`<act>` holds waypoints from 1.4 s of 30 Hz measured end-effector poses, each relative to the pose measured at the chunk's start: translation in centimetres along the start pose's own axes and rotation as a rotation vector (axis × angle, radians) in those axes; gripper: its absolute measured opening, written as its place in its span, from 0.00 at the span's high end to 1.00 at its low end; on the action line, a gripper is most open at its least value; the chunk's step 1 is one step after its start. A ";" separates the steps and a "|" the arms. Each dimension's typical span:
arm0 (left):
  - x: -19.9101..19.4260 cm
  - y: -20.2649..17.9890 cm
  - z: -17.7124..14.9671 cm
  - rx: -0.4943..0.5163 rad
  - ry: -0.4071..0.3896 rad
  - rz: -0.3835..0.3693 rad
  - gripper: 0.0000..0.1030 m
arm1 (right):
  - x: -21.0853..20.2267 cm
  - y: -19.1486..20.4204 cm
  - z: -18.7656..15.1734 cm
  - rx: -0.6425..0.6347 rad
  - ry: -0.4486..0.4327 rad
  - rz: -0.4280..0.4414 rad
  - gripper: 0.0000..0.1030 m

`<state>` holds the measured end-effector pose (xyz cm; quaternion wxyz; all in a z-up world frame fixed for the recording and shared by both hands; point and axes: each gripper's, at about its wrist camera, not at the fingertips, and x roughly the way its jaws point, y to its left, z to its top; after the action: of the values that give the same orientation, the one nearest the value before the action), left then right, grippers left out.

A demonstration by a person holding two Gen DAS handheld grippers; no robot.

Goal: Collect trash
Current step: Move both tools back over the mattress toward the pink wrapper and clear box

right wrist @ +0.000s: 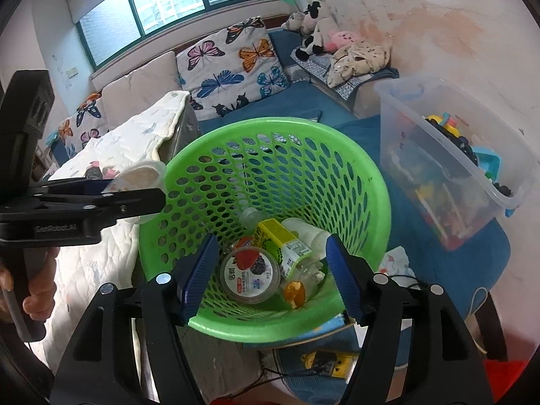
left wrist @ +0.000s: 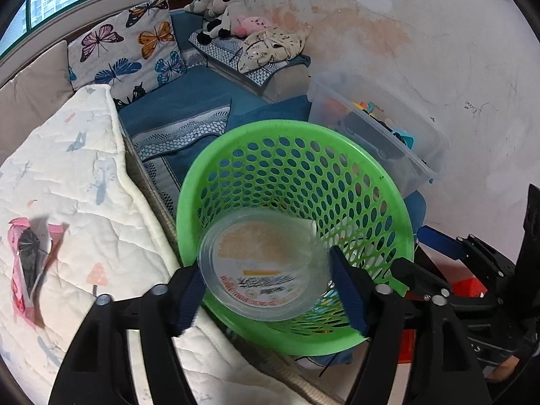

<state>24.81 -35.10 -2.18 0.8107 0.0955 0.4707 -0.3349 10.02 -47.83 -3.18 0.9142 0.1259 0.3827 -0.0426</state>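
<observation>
Brimming green basket (right wrist: 354, 182), clear cup (left wrist: 266, 266)

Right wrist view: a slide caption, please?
Open right gripper above green perforated plastic basket holding a yogurt cup and bottles.

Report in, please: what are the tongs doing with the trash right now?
Left tongs around clear cup over green basket, grip unclear. Right tongs open, empty. Pink wrapper on quilt. Nothing blocking.
</observation>
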 end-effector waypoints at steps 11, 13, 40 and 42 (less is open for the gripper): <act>-1.7 0.5 -0.8 0.005 -0.043 0.014 0.20 | -0.4 0.5 -0.6 0.010 0.008 0.021 0.33; -2.3 1.3 -1.1 -0.005 -0.050 0.028 0.20 | -0.5 0.9 -0.5 0.003 0.005 0.027 0.32; -10.9 19.2 -9.5 -0.263 -0.113 0.284 0.16 | 1.9 11.8 1.1 -0.122 0.045 0.180 0.27; -11.6 20.5 -10.3 -0.275 -0.113 0.310 0.16 | 2.2 13.2 1.1 -0.131 0.057 0.197 0.27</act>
<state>26.78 -9.46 -1.40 0.8830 0.0361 0.4454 -0.1437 14.67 -35.39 -1.41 0.9091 0.1041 0.3961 0.0761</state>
